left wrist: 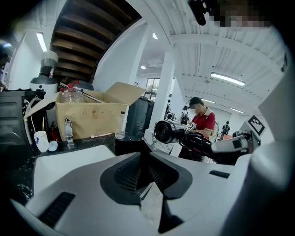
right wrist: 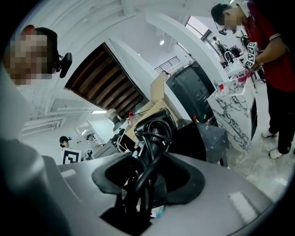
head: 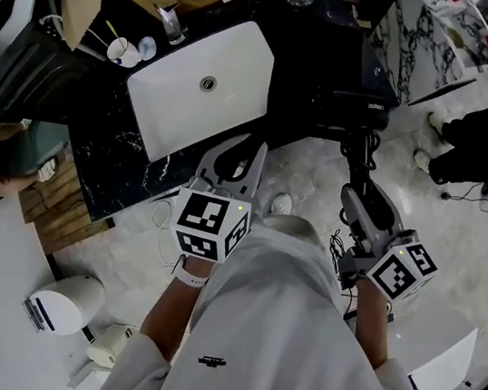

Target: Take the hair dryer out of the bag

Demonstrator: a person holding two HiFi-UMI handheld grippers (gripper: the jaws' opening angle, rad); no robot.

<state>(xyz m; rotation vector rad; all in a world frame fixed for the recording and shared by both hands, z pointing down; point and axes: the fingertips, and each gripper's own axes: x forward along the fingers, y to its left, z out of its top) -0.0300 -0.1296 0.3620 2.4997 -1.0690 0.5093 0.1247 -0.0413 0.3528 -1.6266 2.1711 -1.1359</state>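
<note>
Hair dryer: black, held up in the air at 2 o'clock in the head view. Its body is over the front edge of the dark counter, and its handle runs back toward 6 o'clock. Right gripper is clamped on that handle. In the right gripper view its fingers press on the handle from both sides, with the black cord bunched in loops between them as well. Left gripper sits just toward 12 o'clock from the middle of the head view, in front of the white sink. Its fingers stand a narrow slit apart and we see nothing between them. In the left gripper view the dryer shows near centre, toward 4 o'clock, barrel end facing that camera and bare of any cover. Bag: we cannot make one out for certain in any view, and nothing wraps the dryer. Judgement: the taking-out looks done or as good as done, since the dryer hangs clear in one grip. Left to do, as we judge it: set it down, perhaps on the counter, and release. The loose cord could snag on the way.
</note>
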